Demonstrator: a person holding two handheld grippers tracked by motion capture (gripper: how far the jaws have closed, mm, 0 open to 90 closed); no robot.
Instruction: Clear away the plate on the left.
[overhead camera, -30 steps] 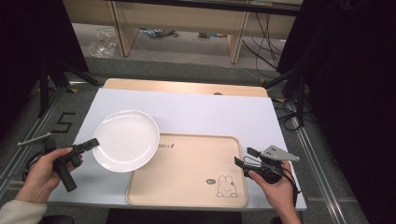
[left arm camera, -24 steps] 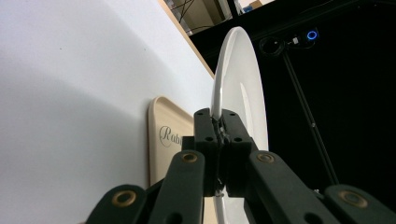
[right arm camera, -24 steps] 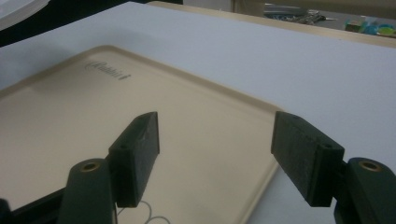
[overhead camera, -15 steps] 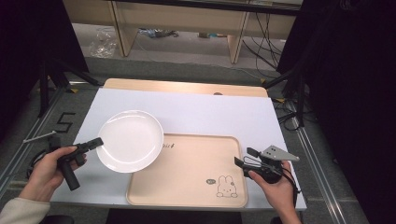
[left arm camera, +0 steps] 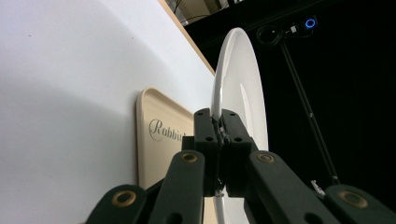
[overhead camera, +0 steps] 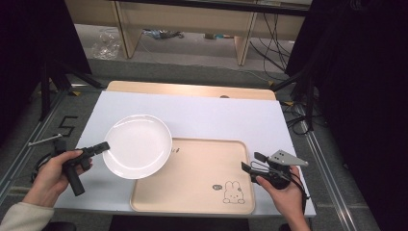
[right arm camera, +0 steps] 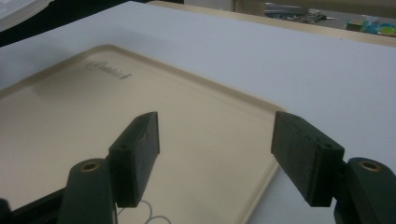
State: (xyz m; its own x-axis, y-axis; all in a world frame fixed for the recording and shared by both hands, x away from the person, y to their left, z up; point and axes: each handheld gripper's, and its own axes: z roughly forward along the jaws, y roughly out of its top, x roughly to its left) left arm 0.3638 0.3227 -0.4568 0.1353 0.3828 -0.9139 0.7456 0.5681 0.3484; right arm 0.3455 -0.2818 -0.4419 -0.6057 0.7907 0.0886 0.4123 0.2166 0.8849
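**One plate held over one tray**

There is one white plate (overhead camera: 137, 146), one beige tray (overhead camera: 195, 175) and two grippers on the white table (overhead camera: 216, 115). The left gripper (overhead camera: 102, 146) pinches the plate at its left rim; in the left gripper view the two jaws are pressed on the thin edge of the plate. The plate is lifted, and its right part hangs above the top left corner of the tray. The tray carries one rabbit drawing (overhead camera: 234, 192) near its lower right corner. The right gripper (overhead camera: 252, 162) is at the right edge of the tray, with its two jaws spread and nothing between them.
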